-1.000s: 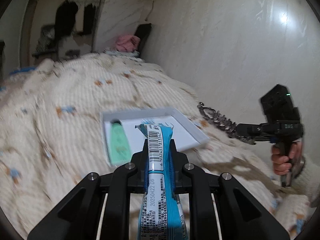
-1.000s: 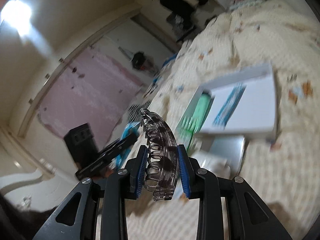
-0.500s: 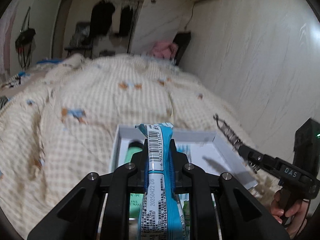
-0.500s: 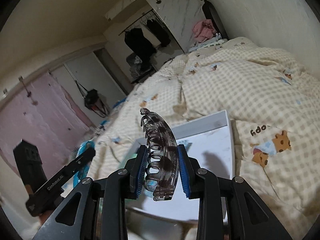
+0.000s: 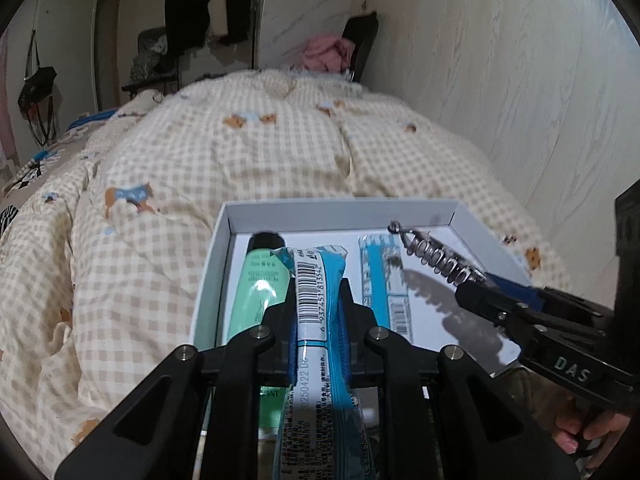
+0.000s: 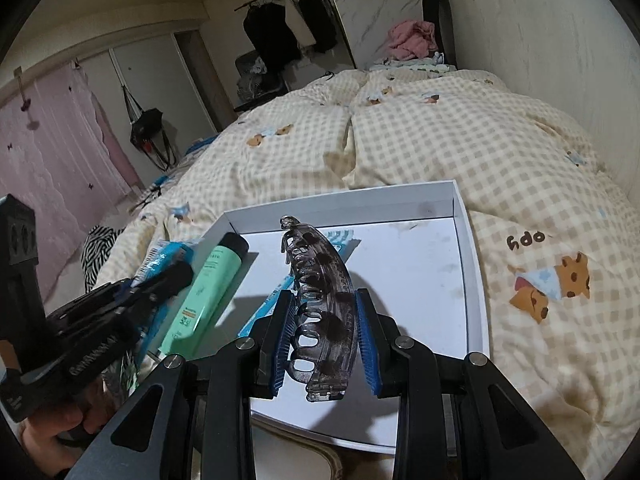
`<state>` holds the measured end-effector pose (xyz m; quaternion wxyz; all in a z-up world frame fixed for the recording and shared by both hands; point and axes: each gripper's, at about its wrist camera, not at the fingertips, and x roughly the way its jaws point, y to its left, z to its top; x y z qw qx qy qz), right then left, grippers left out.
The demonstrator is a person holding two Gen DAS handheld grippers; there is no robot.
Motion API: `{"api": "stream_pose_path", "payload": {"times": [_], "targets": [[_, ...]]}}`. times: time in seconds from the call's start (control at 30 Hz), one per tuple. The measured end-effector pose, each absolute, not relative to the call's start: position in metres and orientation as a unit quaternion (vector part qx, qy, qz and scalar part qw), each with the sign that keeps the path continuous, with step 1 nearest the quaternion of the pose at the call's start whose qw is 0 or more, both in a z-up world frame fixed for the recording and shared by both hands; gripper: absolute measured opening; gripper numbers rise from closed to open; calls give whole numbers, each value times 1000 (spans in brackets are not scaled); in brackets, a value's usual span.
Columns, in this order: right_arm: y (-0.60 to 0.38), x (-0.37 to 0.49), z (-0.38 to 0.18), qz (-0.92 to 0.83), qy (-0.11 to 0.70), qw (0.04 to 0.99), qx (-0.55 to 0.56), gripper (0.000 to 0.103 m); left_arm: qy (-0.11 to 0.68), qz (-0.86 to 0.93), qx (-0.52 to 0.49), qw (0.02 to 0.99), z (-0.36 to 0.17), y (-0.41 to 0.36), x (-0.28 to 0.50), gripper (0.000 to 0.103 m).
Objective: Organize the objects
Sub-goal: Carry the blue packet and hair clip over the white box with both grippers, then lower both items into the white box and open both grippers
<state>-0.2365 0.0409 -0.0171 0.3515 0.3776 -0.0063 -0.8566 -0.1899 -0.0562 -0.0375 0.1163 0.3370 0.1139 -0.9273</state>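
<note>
The left gripper clamps a glossy blue packet lengthwise, pointing away over the white tray. The right gripper pinches a smoky, toothed plastic clip, curved spine forward, apparently above the tray floor. A green tube and another packet lie lengthwise inside, on the checked quilt.
</note>
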Motion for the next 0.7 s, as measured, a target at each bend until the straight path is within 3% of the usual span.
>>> {"api": "stream_pose_path", "payload": {"times": [0.7], "targets": [[32,-236,-29,-850,25,345,398,30,113,-897,395,161,-52,-77,-232,21]]}}
